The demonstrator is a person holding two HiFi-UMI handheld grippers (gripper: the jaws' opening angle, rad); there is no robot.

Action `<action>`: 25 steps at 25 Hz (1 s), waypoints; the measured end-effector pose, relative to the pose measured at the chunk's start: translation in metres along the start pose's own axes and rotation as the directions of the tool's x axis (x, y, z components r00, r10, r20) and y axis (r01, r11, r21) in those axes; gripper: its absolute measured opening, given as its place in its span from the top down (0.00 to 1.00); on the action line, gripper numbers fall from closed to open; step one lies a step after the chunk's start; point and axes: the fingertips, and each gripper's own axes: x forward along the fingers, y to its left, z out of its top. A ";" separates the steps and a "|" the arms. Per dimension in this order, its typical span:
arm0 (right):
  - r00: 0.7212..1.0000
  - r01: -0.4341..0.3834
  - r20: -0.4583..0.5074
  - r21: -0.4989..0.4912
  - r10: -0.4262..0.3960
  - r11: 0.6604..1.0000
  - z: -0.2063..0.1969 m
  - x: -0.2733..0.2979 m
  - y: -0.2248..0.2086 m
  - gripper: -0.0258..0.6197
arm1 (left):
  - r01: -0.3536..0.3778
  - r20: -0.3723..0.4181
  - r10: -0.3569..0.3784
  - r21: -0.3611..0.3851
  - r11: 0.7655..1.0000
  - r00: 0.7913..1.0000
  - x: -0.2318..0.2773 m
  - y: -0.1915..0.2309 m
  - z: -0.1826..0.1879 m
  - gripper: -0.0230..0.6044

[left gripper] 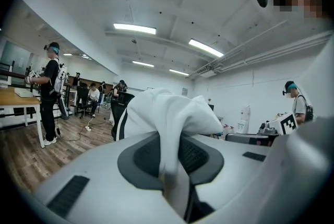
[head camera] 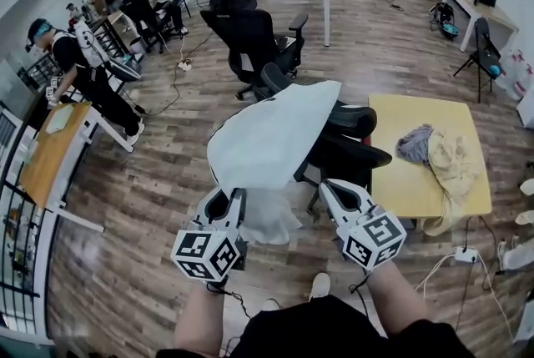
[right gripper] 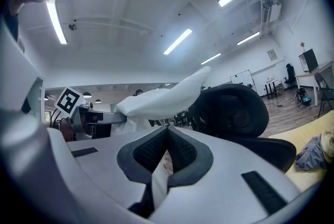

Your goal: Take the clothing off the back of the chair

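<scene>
A white garment (head camera: pixel 267 139) hangs stretched between my two grippers, above and in front of the black office chair (head camera: pixel 350 149). Its far end still lies over the chair's back. My left gripper (head camera: pixel 227 199) is shut on the garment's near left edge. In the left gripper view the cloth (left gripper: pixel 167 113) bunches up out of the closed jaws of that gripper (left gripper: pixel 175 176). My right gripper (head camera: pixel 335 191) is shut on the near right edge. In the right gripper view a thin fold is pinched in that gripper (right gripper: pixel 160 168), with the garment (right gripper: pixel 156 100) and the chair's headrest (right gripper: pixel 235 113) beyond.
A yellow table (head camera: pixel 400 181) stands right of the chair with a heap of clothes (head camera: pixel 438 154) on it. More black chairs (head camera: pixel 250 39) stand behind. A wooden desk (head camera: pixel 50 156) is at the left, with several people at the back left. A power strip (head camera: pixel 465 254) lies on the floor.
</scene>
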 end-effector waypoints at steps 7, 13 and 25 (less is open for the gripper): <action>1.000 0.030 -0.002 -0.022 -0.030 0.999 -0.002 0.007 0.069 0.94 | 0.017 0.006 -0.017 -0.005 1.000 1.000 -0.061 0.039 0.000 0.84; 0.996 0.087 0.003 -0.034 -0.087 0.996 -0.012 -0.002 0.117 0.94 | 0.039 -0.003 -0.039 0.007 0.999 0.999 -0.118 0.065 -0.014 0.84; 0.974 0.227 -0.013 -0.063 -0.228 0.972 -0.038 -0.049 0.192 0.94 | 0.179 -0.027 -0.178 0.023 0.984 0.984 -0.189 0.055 -0.047 0.84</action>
